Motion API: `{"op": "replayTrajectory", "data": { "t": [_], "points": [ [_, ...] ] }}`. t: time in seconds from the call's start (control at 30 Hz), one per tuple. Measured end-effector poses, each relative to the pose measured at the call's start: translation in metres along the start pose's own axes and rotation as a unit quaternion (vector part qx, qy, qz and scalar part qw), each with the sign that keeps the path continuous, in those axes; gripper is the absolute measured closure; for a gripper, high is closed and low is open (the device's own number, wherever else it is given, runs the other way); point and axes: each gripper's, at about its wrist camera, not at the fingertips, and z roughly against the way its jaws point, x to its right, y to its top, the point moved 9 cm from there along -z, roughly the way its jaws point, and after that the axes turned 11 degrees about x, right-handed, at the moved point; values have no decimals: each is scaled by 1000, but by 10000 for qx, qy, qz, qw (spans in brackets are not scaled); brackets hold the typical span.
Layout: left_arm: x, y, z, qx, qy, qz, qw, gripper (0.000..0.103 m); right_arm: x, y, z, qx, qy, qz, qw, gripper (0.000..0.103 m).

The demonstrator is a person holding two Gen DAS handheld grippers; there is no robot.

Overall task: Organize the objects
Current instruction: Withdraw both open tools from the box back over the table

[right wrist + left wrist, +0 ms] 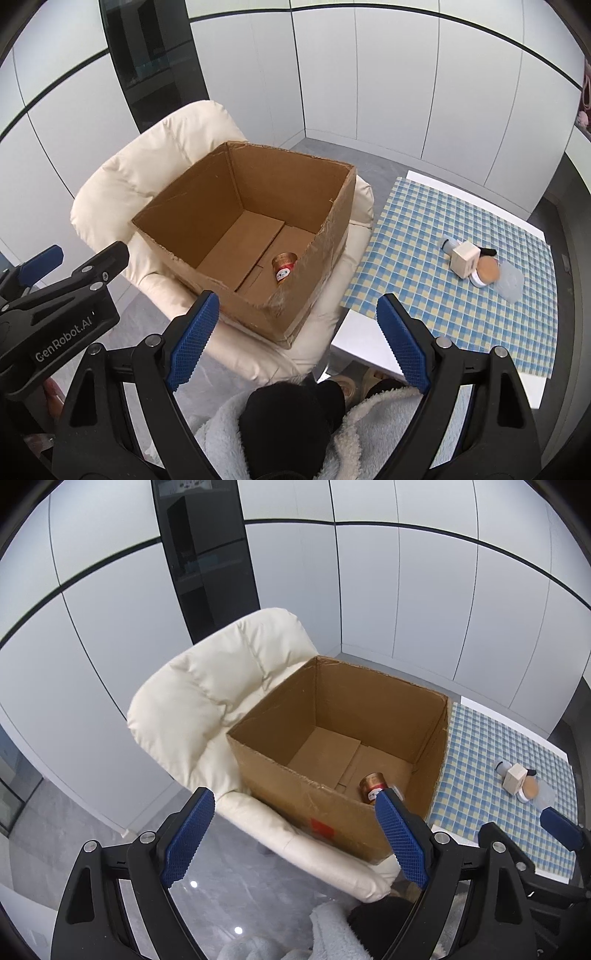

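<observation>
An open cardboard box [280, 782] [243, 306] sits on a cream padded chair [207, 698] [122, 184]. A copper-coloured can [373, 786] [285, 266] lies on its side in the box's near right corner. On the checked cloth [480, 775] [424, 266] lies a small pile: a beige box [514, 776] [466, 260], a round cork-topped jar [529, 789] [487, 274], a small bottle [450, 244] and a clear pouch [511, 282]. My left gripper [293, 830] is open and empty, in front of the box. My right gripper [297, 334] is open and empty, above the chair's front.
The cloth covers a white table [354, 343] right of the chair. White panelled walls [406, 590] stand behind, with a dark shelf niche [207, 561]. Grey floor [240, 878] lies below. A fleece sleeve [229, 424] is at the bottom. The left gripper's body [55, 306] shows at left.
</observation>
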Motion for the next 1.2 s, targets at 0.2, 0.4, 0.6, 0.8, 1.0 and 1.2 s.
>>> {"op": "replayTrajectory", "data": {
  "t": [0.2, 0.4, 0.6, 0.8, 1.0, 1.2],
  "points": [
    [5, 0, 13, 26, -95, -60, 9999, 13, -2, -3, 22, 125, -50, -16, 9999, 14],
    [19, 1, 19, 61, -260, -79, 9996, 13, 8, 0, 33, 228, -211, -81, 9995, 14],
    [51, 4, 16, -41, -656, -31, 9978, 13, 32, 0, 38, 218, -383, -211, 9988, 14],
    [100, 11, 31, 128, -995, -377, 9942, 13, 76, 3, 53, 326, -750, -462, 9956, 14],
    [156, 9, 39, 100, -1421, -658, 9876, 13, 132, -3, 70, 365, -1159, -787, 9895, 14],
    [209, 9, 52, 153, -1764, -906, 9800, 13, 181, -12, 87, 400, -1491, -1047, 9825, 14]
  ]
}}
